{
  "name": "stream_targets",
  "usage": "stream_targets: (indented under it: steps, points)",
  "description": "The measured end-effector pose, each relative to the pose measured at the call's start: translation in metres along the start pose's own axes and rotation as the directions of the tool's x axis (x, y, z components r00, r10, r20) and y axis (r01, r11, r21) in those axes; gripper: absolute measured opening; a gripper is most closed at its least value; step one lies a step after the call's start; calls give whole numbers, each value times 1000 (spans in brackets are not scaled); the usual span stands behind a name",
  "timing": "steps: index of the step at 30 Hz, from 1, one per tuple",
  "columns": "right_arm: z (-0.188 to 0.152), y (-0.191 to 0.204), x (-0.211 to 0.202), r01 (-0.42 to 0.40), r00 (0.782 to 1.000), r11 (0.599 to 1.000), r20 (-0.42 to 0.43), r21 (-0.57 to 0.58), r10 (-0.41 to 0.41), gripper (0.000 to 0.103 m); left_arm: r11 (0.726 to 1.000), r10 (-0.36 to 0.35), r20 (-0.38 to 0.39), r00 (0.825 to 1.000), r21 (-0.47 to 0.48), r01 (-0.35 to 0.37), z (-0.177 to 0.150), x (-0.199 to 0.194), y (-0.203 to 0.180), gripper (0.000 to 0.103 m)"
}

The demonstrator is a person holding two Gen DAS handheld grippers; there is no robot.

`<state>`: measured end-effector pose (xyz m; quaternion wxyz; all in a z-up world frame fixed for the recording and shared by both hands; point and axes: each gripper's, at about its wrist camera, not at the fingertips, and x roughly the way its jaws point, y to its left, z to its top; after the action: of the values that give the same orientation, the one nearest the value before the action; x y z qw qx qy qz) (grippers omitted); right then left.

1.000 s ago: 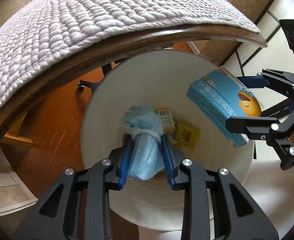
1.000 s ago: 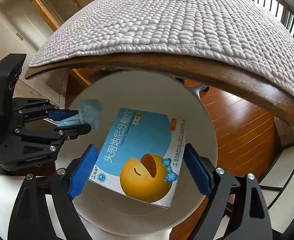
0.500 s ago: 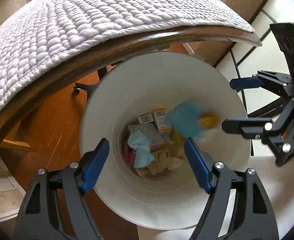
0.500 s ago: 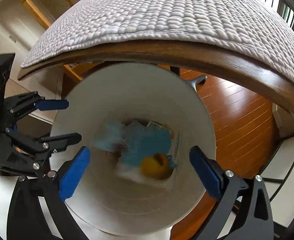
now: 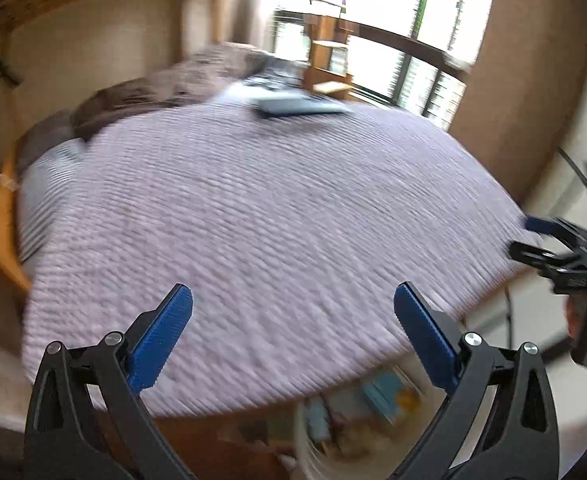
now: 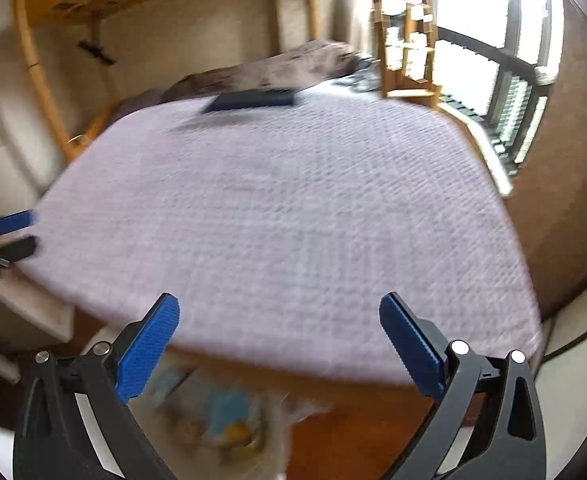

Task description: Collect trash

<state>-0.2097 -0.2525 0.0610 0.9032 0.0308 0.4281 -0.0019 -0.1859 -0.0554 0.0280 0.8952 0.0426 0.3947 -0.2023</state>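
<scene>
Both views are motion-blurred. My left gripper (image 5: 293, 336) is open and empty, raised over the near edge of the grey quilted bed (image 5: 253, 208). My right gripper (image 6: 279, 344) is open and empty too, over the same bed (image 6: 293, 208). The white bin (image 5: 313, 452) shows blurred at the bottom of the left wrist view, with the blue box (image 5: 385, 396) and other trash inside. In the right wrist view the blue box (image 6: 229, 416) lies in the bin (image 6: 277, 440) below my fingers. The right gripper also shows at the right edge of the left wrist view (image 5: 533, 236).
A dark flat object (image 5: 297, 106) lies at the far side of the bed, also in the right wrist view (image 6: 253, 100). A brown blanket (image 5: 165, 88) is heaped behind it. A wooden shelf (image 6: 409, 40) and window stand at the far right. Wooden floor (image 6: 353, 432) lies beside the bin.
Both grippers opened and dropped the blue wad and the blue box into the bin. Both then tilted up from the bin toward the bed.
</scene>
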Motion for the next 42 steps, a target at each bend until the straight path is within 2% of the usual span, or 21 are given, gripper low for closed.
stream_targets:
  steps: [5,8,15,23,27,36,42]
  points:
    - [52,-60,41,104,994,990,22,95,-106,99,984,138,-15,990,-107,-139,35,40,49,102]
    - [71,-88,64,141,990,981,-1,133,-142,99,972,184,-38,982,-144,-188,47,59,73,102]
    - [105,-133,110,214,977,960,-37,182,-211,99,954,227,-84,970,-182,-238,71,93,103,102]
    - [112,-165,126,273,962,946,-71,174,-264,99,941,250,-122,960,-203,-271,73,115,128,102]
    - [106,-176,129,244,969,947,-89,207,-231,99,941,270,-134,954,-174,-291,70,115,126,102]
    - [82,-168,111,234,971,954,-88,189,-221,99,931,277,-136,951,-209,-300,56,101,133,102]
    - [79,-167,110,235,971,954,-87,188,-223,99,932,278,-139,950,-201,-302,56,100,133,102]
